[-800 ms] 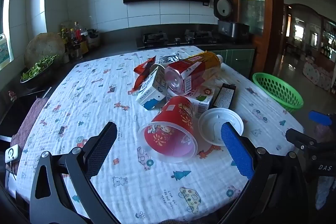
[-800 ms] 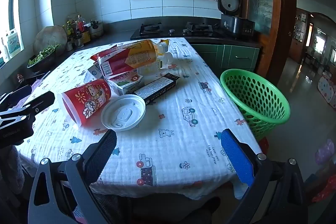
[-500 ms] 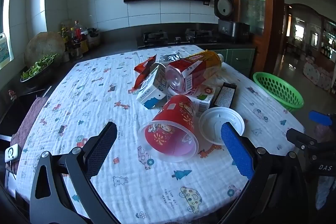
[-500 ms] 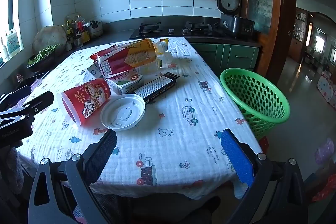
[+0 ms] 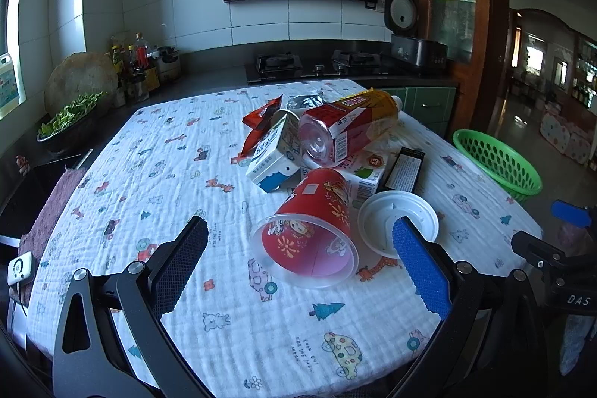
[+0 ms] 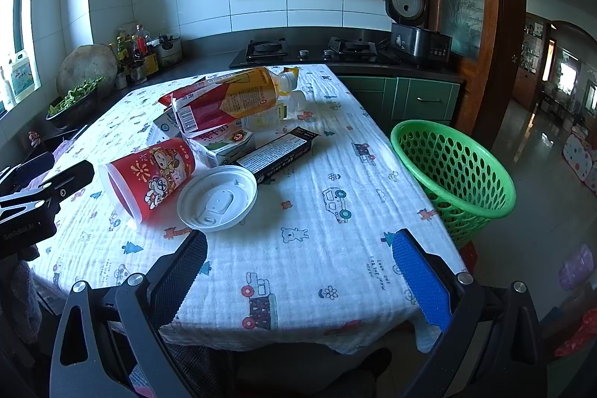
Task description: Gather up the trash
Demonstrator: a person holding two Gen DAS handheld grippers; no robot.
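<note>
Nearby, green basket point(image 6: 481, 207) beside table point(image 6: 335, 248).

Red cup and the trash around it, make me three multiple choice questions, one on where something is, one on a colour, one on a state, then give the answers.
1. Where is the white lid?
A. on the tablecloth beside the red cup
B. inside the basket
C. on the stove

2. What colour is the basket past the table's edge?
A. blue
B. green
C. grey

3. How is the red cup lying?
A. upright, lid on
B. on its side, mouth open
C. upside down, crushed flat

Answers: 1 A, the lid lies flat next to the cup's side. 2 B, its perforated wall is green. 3 B, its open rim faces the left gripper, which is open, as is the right gripper.
</note>
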